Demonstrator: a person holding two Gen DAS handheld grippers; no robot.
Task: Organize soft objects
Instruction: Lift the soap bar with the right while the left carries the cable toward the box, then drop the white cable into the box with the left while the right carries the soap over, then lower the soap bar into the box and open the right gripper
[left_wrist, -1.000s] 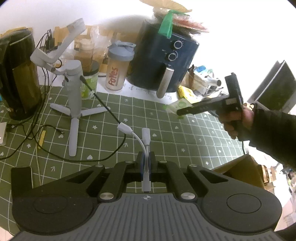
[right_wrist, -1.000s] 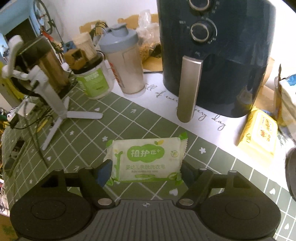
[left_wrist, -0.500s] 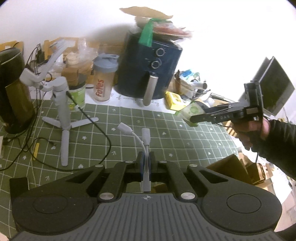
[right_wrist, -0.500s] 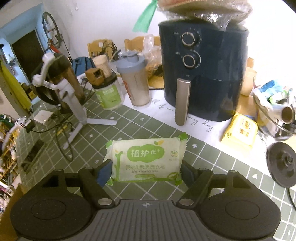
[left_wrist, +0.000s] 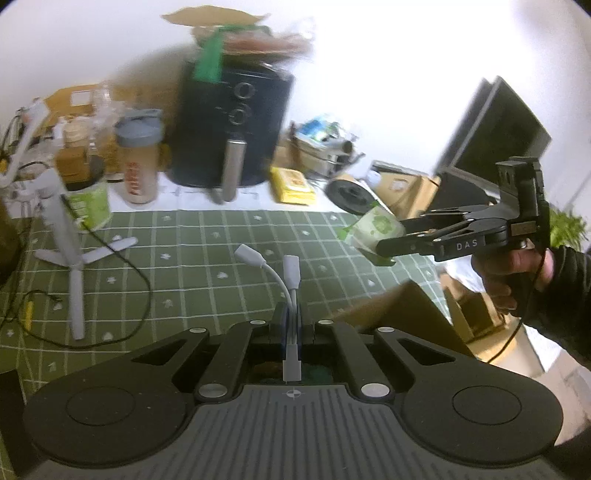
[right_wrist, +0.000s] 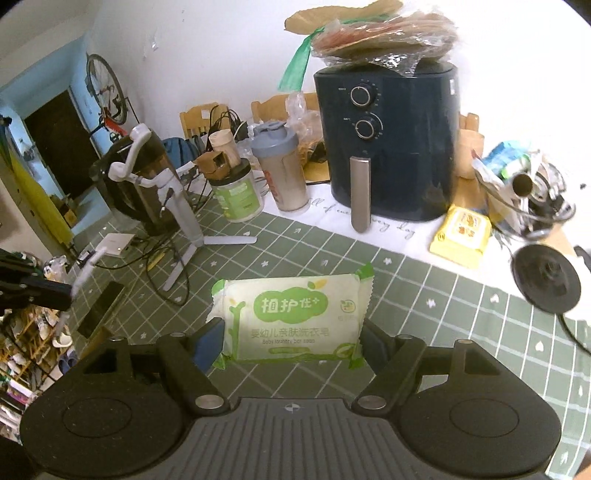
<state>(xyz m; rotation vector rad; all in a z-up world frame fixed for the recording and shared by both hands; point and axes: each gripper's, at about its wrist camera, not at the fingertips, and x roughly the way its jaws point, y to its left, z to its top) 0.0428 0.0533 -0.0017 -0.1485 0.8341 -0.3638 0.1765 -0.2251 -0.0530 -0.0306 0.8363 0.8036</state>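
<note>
My right gripper (right_wrist: 291, 341) is shut on a green and white soap packet (right_wrist: 291, 319) and holds it in the air above the green checked mat (right_wrist: 424, 317). In the left wrist view the right gripper (left_wrist: 384, 245) and the soap packet (left_wrist: 375, 229) hang at the right, over the mat's right edge. My left gripper (left_wrist: 291, 323) is shut on a white adapter cable (left_wrist: 290, 280), whose two plug ends stick out ahead. The left gripper also shows at the far left of the right wrist view (right_wrist: 55, 295).
A dark blue air fryer (right_wrist: 388, 147), a shaker bottle (right_wrist: 282, 173), a green tub (right_wrist: 236, 195) and a yellow wipes pack (right_wrist: 461, 236) line the back. A white phone tripod (right_wrist: 177, 221) with black cables stands left. A cardboard box (left_wrist: 402, 314) sits below the mat's right edge.
Both grippers have pulled back and to the right, away from the air fryer, each still holding its object. The cardboard box has come closer in the left wrist view.
</note>
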